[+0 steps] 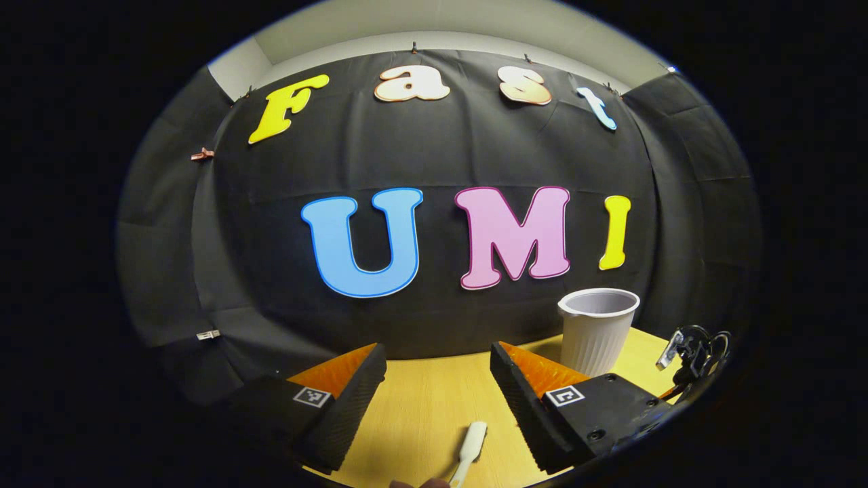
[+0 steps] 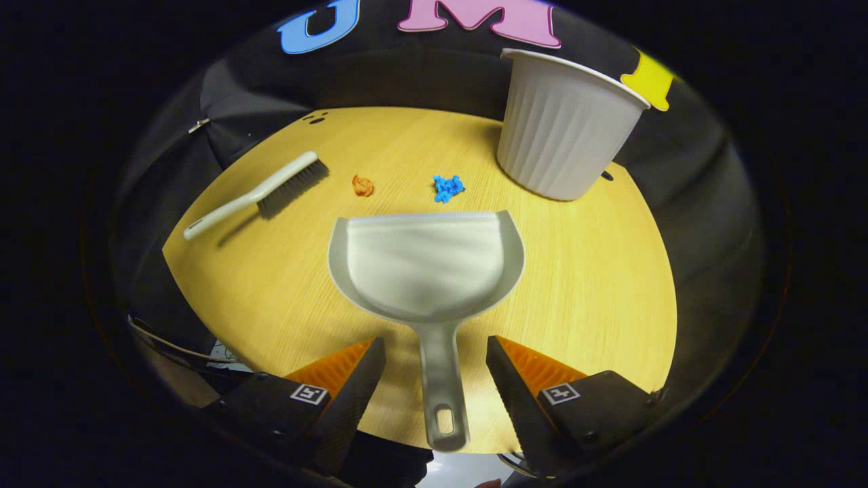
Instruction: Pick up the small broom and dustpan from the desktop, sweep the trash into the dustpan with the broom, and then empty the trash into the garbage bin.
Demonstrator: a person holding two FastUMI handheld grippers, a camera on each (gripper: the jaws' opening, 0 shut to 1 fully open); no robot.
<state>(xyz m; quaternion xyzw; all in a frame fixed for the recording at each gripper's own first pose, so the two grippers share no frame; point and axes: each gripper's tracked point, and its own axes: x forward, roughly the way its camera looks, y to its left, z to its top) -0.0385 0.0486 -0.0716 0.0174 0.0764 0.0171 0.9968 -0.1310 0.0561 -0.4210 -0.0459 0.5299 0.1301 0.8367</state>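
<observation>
at the start of a sweeping job in the booth, the dustpan (image 2: pixel 427 268) lies flat on the desk (image 2: pixel 597 285), its handle pointing back between the fingers of the right gripper (image 2: pixel 435 369). those fingers stand wide apart on either side of the handle and touch nothing; the grasp is lined up but not yet made. the small broom (image 2: pixel 261 193) rests on the desk well to the left of the pan in the right gripper view, bristles toward the middle. two bits of trash, an orange scrap (image 2: pixel 363 185) and a blue scrap (image 2: pixel 447 188), sit just beyond the pan's front lip, between the broom and the ribbed white bin (image 2: pixel 563 125), which stands upright at the far edge.

in the left gripper view, the left gripper (image 1: pixel 438 373) hangs above the desk, its fingers also spread wide and holding nothing, with the tip of the broom handle (image 1: pixel 470 451) showing low between them; a clump of dark cables (image 1: pixel 692 352) lies beside the bin at the right edge.

by this evidence, nothing is yet done: neither tool is lifted, both scraps lie unswept, and whether the bin holds anything cannot be told. picking up, sweeping and emptying all remain.
</observation>
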